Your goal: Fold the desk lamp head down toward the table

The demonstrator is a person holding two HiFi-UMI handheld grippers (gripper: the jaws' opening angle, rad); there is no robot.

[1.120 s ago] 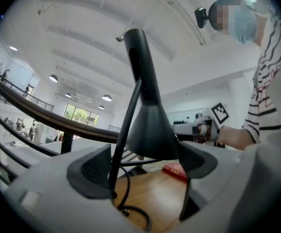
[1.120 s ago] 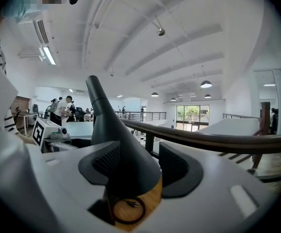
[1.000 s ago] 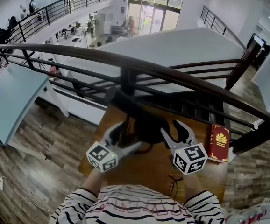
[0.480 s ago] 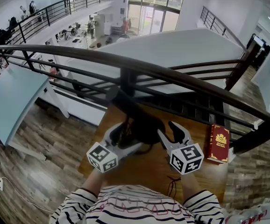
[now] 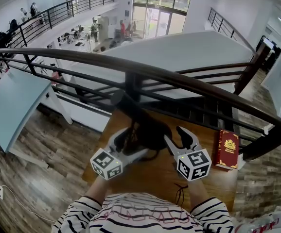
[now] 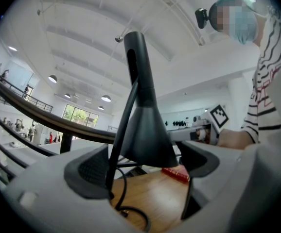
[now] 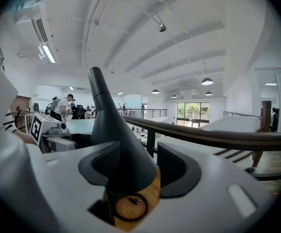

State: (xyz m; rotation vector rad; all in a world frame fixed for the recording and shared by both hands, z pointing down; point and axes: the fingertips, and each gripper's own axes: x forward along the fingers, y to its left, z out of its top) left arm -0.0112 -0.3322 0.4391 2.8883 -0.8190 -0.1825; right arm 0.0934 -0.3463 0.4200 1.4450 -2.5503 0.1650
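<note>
The black desk lamp point(image 5: 148, 130) stands toward the far side of the wooden table point(image 5: 155, 178), its cone head opening downward above the tabletop. We bracket that cone from both sides, probably so one hand can steady the lamp while the other tips it. The left gripper point(image 6: 145, 166) has its jaws apart around the cone, pads not pressing. The right gripper point(image 7: 138, 166) has just been opening its jaws, with the cone between them, ungripped. A red book point(image 5: 226, 149) lies at the table's right edge.
</note>
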